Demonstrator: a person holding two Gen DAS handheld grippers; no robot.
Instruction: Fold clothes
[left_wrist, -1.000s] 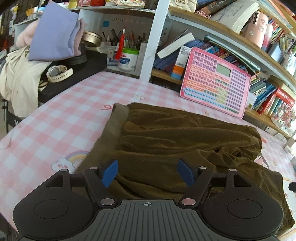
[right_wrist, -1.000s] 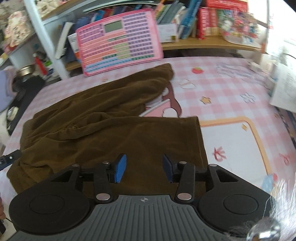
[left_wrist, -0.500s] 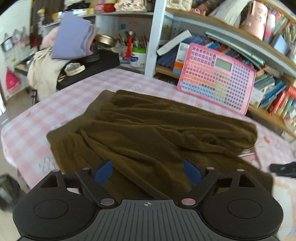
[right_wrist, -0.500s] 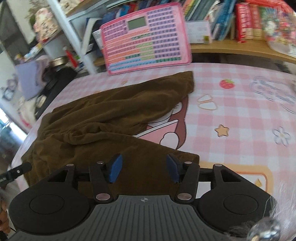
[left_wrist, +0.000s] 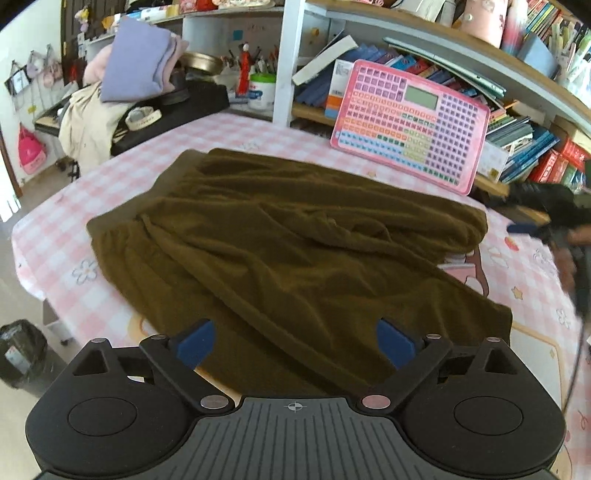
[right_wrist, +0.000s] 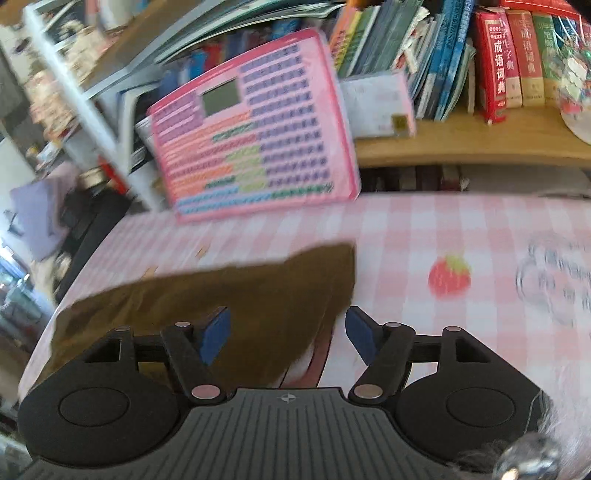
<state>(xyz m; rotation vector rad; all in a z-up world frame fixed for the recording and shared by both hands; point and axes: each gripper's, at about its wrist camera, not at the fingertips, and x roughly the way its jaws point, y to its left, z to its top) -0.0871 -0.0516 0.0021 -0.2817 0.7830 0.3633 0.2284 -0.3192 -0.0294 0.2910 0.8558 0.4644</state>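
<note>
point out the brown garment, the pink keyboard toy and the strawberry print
brown garment (left_wrist: 295, 251), left wrist view, wrinkled middle of the cloth
pink keyboard toy (left_wrist: 410, 122), left wrist view, key rows below its screen
strawberry print (right_wrist: 448, 276), right wrist view, red body of the print

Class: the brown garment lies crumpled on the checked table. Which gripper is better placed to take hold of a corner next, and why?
Right, probably. The right gripper is open with the brown garment's far corner just ahead of its fingers. The left gripper, also open, faces the garment's broad middle.

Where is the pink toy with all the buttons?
The pink button toy leans against the bookshelf at the back of the table, just beyond the brown garment; it is upper right in the left wrist view.
</note>
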